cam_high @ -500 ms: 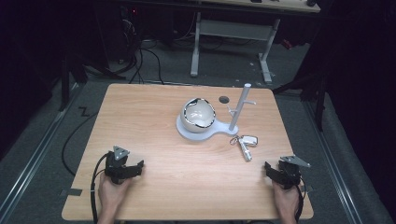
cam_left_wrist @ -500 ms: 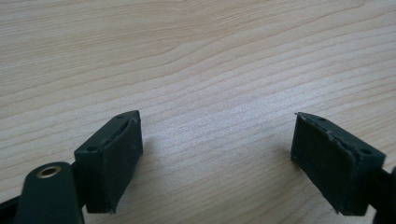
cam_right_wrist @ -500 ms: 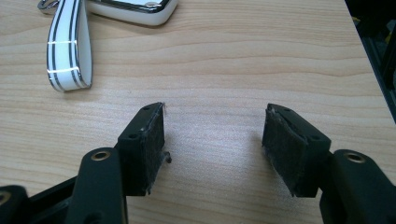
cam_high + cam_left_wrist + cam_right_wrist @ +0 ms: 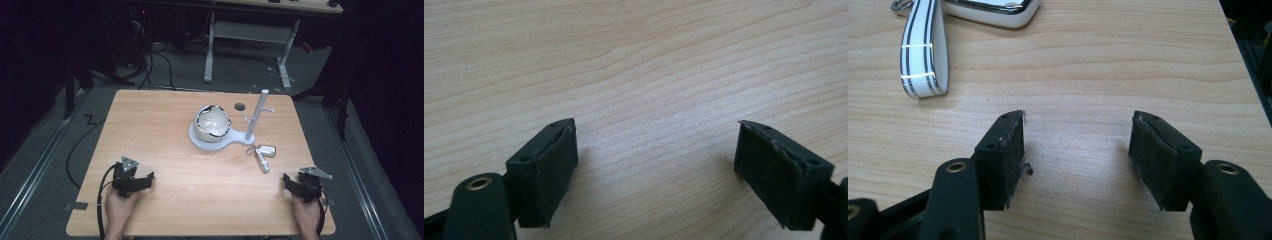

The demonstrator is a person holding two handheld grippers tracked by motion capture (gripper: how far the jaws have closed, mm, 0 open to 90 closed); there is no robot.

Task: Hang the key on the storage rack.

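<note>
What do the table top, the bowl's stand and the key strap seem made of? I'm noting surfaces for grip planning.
Table top: wood or wood-look laminate, matte; straight grain lines show in both gripper views. Stand: probably plastic, pale, smooth and even in colour, with an upright post; coated metal is possible. Key strap: glossy white with dark stripes, catching sharp highlights, so likely plastic or coated material rather than cloth.

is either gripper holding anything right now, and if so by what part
Nothing is held. The left gripper and right gripper are both open over bare table, and the key set lies untouched ahead of the right one.
</note>
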